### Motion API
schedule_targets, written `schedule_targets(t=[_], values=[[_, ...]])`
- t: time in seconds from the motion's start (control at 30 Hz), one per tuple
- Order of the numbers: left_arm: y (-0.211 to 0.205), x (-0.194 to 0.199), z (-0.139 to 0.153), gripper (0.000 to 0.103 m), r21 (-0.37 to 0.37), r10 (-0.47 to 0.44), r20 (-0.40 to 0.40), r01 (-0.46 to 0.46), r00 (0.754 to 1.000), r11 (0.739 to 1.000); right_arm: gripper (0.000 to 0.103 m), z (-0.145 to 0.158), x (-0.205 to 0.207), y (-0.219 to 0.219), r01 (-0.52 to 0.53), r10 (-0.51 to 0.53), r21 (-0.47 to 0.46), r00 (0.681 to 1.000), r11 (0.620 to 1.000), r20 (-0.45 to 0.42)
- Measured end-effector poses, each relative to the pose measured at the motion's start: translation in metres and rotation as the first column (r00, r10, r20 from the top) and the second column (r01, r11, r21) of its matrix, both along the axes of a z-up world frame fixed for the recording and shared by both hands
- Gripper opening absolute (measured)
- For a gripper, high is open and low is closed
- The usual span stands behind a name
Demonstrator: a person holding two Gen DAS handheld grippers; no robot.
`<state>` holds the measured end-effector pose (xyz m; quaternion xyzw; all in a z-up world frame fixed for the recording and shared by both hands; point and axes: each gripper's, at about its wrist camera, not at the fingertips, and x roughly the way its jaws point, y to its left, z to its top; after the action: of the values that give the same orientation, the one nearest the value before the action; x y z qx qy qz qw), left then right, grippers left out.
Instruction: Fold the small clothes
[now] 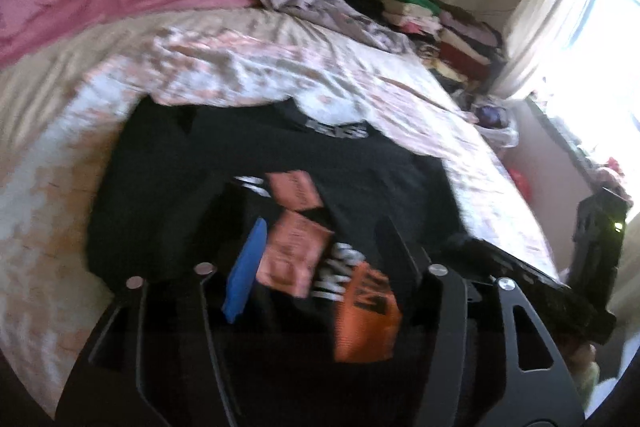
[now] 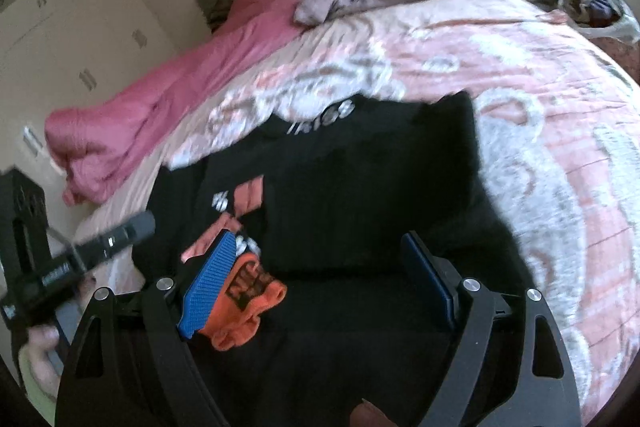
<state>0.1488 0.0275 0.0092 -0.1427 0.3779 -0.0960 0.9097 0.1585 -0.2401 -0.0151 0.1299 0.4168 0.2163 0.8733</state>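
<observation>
Left wrist view: the left gripper [image 1: 320,247] is being held spread over the black shirt [image 1: 248,163] on the bed [image 1: 420,99], nothing pinched.

Right wrist view: the right gripper [image 2: 320,283] is being held spread over the shirt's hem; folding is judged barely begun.

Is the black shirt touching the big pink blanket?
Apart. In the right wrist view, the black shirt lies on the flowery bedspread, and a strip of that bedspread shows between it and the pink blanket.

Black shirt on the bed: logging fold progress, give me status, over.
Left gripper open over the black shirt, no grip. Right gripper open, empty. Shirt lies on the bedspread; nothing in the way.
</observation>
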Motion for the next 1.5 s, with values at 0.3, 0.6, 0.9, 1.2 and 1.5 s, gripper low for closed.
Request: schedule_targets(t=[0.3,0.6,0.9,1.2,1.5], values=[[0.040,-0.007,-0.004,0.073,0.094,0.118,0.013,-0.118,0.993,0.989,0.083,-0.033,-0.006,0.043,-0.094,0.090,-0.040,0.992,0.995,-0.092],[0.063,-0.015,-0.003,0.075,0.100,0.160,0.029,-0.162,0.987,0.982,0.071,-0.045,-0.010,0.063,-0.119,0.113,-0.054,0.988,0.991,-0.103],[0.078,-0.016,-0.005,0.076,0.110,0.186,0.031,-0.189,0.982,0.976,0.039,-0.045,-0.011,0.073,-0.133,0.131,-0.033,0.989,0.991,-0.074],[0.090,-0.017,-0.009,0.076,0.115,0.211,0.024,-0.213,0.977,0.970,0.014,-0.012,-0.013,0.077,-0.126,0.131,-0.069,0.988,0.990,0.076],[0.090,-0.017,-0.011,0.076,0.111,0.200,0.024,-0.202,0.979,0.973,0.014,0.044,0.015,0.037,-0.029,0.048,-0.087,0.974,0.996,0.220]])
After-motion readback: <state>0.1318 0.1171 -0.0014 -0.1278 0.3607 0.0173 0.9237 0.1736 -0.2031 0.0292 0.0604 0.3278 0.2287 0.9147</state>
